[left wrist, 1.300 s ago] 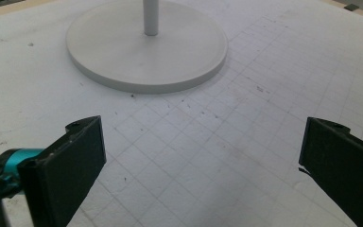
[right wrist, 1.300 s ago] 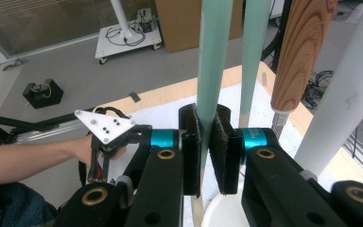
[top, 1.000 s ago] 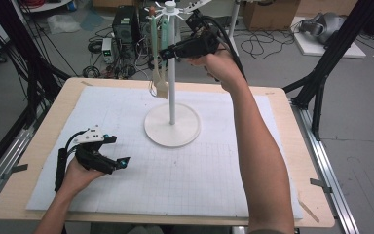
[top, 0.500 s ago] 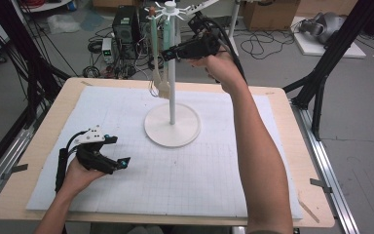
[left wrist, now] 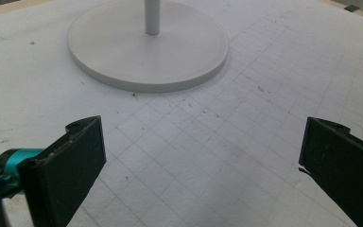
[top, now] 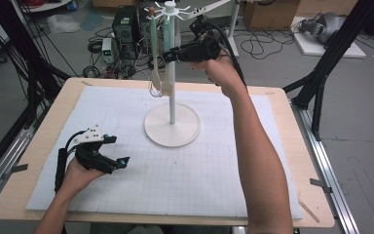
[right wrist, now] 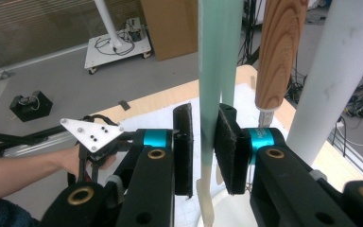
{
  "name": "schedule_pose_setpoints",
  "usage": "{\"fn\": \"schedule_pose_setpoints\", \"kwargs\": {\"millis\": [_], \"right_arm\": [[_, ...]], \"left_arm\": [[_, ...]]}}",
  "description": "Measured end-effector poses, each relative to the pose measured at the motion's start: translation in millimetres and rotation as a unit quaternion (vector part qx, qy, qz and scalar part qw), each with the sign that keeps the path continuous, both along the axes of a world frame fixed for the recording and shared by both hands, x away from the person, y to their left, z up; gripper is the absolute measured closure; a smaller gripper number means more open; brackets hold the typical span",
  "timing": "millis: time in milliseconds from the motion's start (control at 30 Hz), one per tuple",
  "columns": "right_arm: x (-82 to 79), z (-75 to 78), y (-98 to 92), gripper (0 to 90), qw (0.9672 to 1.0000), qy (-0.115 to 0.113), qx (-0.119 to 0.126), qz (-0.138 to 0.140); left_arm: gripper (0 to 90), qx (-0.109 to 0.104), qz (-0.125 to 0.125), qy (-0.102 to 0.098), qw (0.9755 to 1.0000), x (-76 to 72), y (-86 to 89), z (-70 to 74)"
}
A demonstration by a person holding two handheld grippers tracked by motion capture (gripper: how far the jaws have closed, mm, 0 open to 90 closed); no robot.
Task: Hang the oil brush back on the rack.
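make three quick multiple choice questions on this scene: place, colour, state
1. Where is the left hand-held gripper? A on the floor B on the white mat C off the table
2. What colour is the handle between the right hand-held gripper's jaws? A mint green B red C black
3. The left hand-held gripper's jaws are: A shut on a spoon B shut on a cable C wide apart, empty
B, it rests there; A, green between pads that have just been opening; C, bare mat between them.

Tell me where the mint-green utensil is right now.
The mint-green utensil hangs from the top of the white stand, left of its pole in the high view, beside a wooden-handled utensil. Its handle passes between the right gripper fingers.
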State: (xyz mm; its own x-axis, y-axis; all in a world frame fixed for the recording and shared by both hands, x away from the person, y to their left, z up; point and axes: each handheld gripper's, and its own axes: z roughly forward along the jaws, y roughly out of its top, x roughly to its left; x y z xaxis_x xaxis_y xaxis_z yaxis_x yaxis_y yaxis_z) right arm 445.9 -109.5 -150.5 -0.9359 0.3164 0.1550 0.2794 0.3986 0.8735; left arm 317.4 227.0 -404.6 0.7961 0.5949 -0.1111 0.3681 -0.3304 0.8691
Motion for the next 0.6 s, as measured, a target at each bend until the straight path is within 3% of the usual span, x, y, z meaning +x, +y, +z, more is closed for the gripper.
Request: {"fn": "schedule_pose_setpoints", "kwargs": {"millis": [367,600], "right_arm": [[-5.6,-5.2,-12.7,62.0,0.9997,-0.006,0.013,-0.019],[-12.1,-9.5,-22.2,59.3,0.999,-0.014,0.025,-0.034]], "left_arm": [[1.7,-0.004,0.002,0.001,1.0,2.5,1.6,0.0],[1.7,-0.008,0.003,0.0,1.0,2.8,2.4,1.4]]}}
